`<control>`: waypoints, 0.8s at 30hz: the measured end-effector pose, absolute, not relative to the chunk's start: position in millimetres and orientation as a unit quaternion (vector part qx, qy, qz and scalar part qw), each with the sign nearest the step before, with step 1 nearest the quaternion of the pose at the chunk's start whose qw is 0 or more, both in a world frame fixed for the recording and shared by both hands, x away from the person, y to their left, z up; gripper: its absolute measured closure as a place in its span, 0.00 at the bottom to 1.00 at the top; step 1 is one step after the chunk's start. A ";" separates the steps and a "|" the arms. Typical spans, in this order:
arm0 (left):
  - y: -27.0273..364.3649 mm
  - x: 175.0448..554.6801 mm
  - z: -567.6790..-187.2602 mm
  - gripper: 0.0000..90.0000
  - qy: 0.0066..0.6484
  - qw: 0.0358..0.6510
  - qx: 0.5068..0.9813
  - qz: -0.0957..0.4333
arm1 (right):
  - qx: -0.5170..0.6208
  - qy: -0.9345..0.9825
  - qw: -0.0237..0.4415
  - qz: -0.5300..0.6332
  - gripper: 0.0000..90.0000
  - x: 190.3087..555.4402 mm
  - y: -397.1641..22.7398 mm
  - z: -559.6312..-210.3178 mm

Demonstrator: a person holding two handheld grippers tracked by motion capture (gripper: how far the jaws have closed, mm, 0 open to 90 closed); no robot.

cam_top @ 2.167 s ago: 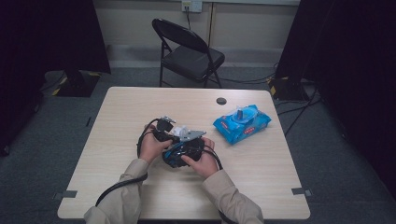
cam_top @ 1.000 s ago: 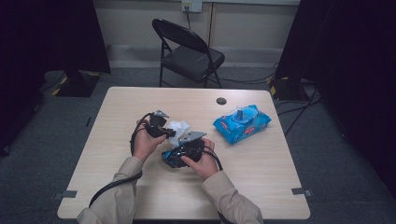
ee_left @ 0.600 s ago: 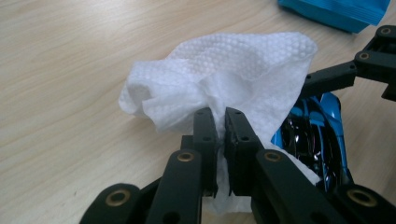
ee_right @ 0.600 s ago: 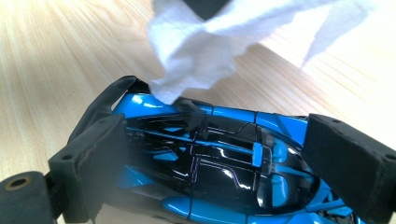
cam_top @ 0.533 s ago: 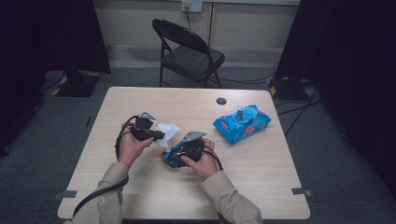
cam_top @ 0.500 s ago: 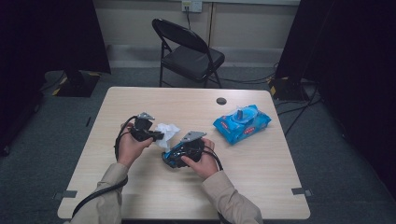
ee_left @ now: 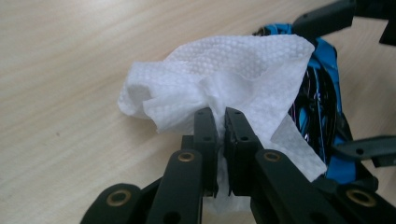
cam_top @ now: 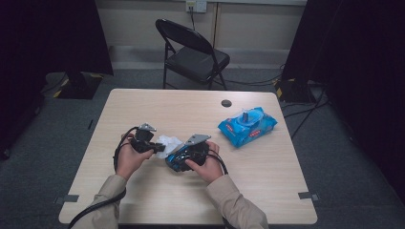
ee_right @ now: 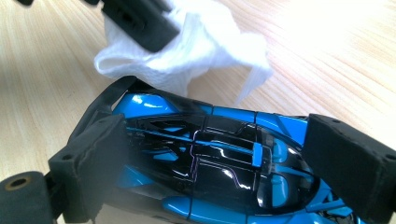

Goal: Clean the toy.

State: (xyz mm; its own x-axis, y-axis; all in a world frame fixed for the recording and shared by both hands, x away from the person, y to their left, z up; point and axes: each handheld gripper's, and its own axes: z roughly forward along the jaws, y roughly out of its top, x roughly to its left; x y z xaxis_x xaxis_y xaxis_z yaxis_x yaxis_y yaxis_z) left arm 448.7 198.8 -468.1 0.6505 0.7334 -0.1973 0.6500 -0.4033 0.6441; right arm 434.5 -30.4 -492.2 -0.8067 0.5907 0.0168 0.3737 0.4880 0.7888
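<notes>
A blue and black toy car (ee_right: 219, 140) lies sideways between the pads of my right gripper (ee_right: 222, 161), which is shut on it just above the table. In the high view that gripper (cam_top: 184, 155) sits at the table's middle front. My left gripper (ee_left: 220, 116) is shut on a crumpled white wipe (ee_left: 219, 74), its two jaws pinching a fold. The wipe (cam_top: 169, 142) hangs between the two grippers, close beside the car (ee_left: 322, 116); I cannot tell if they touch. My left gripper (cam_top: 156, 147) is just left of the car.
A blue pack of wipes (cam_top: 247, 125) with its lid flap raised lies at the right of the wooden table (cam_top: 143, 191). A small black round cap (cam_top: 226, 103) sits near the far edge. A black folding chair (cam_top: 191, 52) stands beyond the table.
My left gripper has drawn leftward with the wipe, away from the car it was against before. The right gripper and the car have stayed in place.
</notes>
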 end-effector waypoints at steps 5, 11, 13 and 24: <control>193.1 446.3 -476.2 0.94 0.411 0.350 0.841 0.047 | 0.283 0.853 0.129 0.420 0.08 434.5 -30.4 -492.2; 187.4 447.4 -480.5 0.94 0.409 0.341 0.845 0.043 | 0.283 0.853 0.129 0.418 0.08 434.7 -30.2 -491.9; 186.8 448.3 -481.8 0.94 0.410 0.341 0.845 0.042 | 0.283 0.853 0.129 0.418 0.08 434.6 -30.1 -491.9; 181.5 453.4 -484.4 0.94 0.414 0.334 0.846 0.036 | 0.283 0.854 0.128 0.417 0.08 434.9 -30.2 -491.7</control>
